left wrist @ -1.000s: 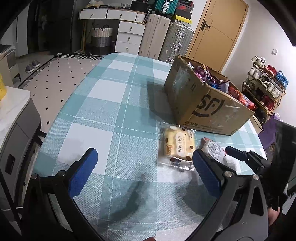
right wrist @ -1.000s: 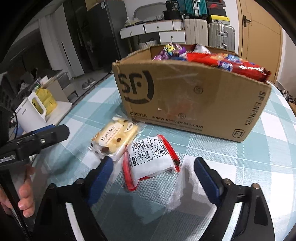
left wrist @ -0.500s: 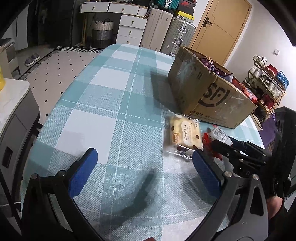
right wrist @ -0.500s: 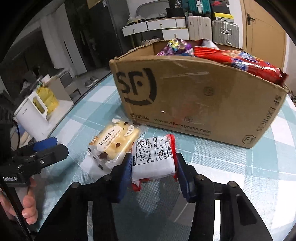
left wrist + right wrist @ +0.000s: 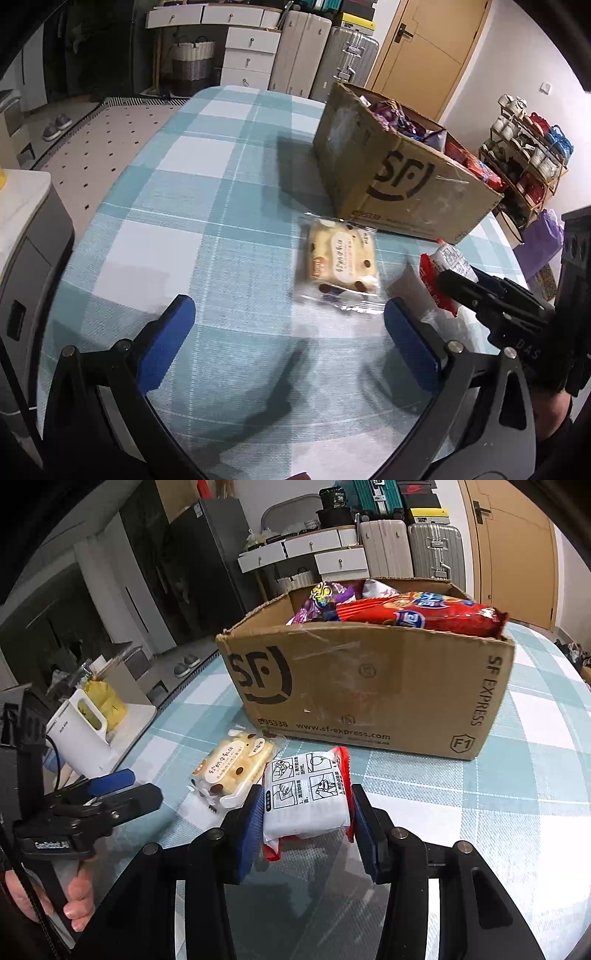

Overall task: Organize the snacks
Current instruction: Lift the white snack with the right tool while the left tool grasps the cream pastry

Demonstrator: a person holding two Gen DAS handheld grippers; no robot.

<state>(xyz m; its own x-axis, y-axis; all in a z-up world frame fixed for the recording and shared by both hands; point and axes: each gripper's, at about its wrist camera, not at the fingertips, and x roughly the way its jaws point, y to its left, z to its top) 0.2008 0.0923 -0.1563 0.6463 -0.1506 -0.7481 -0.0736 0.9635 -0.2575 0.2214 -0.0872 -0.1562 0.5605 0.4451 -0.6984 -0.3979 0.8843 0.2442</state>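
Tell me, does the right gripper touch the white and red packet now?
Touching. The right wrist view shows the right gripper with both blue pads pressed against the white and red packet.

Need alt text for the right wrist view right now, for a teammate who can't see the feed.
The right tool is shut on a white-and-red snack packet, just above the checked tablecloth. A yellow cake packet lies to its left, the open SF Express cardboard box of snacks stands behind, and the left tool sits open at far left.
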